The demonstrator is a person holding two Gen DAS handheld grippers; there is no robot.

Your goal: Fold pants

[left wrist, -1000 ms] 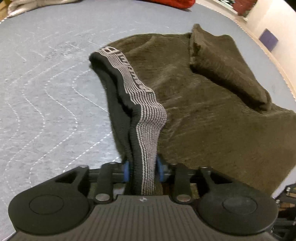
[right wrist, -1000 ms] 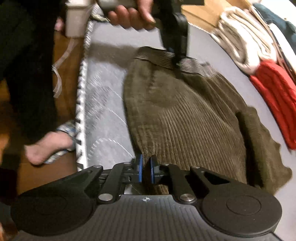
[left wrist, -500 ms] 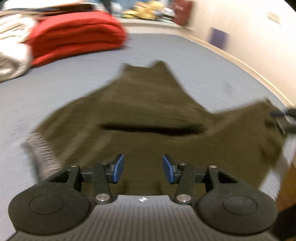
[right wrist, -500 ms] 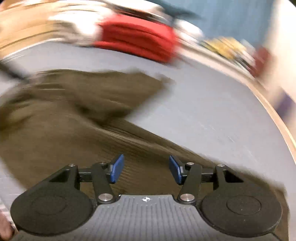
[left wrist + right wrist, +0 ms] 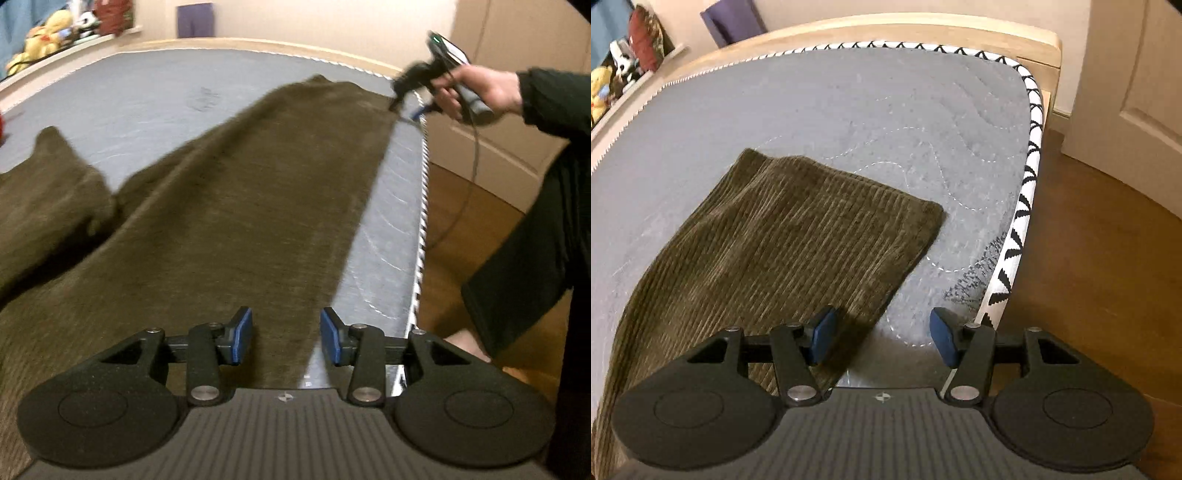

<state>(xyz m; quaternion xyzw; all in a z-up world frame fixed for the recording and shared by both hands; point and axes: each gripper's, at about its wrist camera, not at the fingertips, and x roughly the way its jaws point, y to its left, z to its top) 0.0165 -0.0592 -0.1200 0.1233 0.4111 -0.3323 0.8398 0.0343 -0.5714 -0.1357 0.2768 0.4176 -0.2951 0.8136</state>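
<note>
Dark olive corduroy pants [image 5: 236, 206] lie on a grey quilted mattress [image 5: 140, 96]. One leg runs straight away from my left gripper [image 5: 286, 339], which is open and empty just above the cloth near its right edge. The other leg [image 5: 48, 192] lies bunched at the left. My right gripper [image 5: 882, 339] is open and empty over the right edge of the leg [image 5: 798, 236], a short way from its hem. It also shows in the left wrist view [image 5: 410, 92], held in a hand at the far end of the leg.
The mattress edge with black-and-white trim [image 5: 1023, 206] runs along the right, with wooden floor [image 5: 1100, 266] beyond it. The person's dark-clothed body [image 5: 546, 206] stands at the right. A wooden bed frame [image 5: 886, 29] and soft toys [image 5: 40, 37] are at the far side.
Both grippers let go of the pants and opened. Both have swung round to face down the leg, the right one moving to near its hem.
</note>
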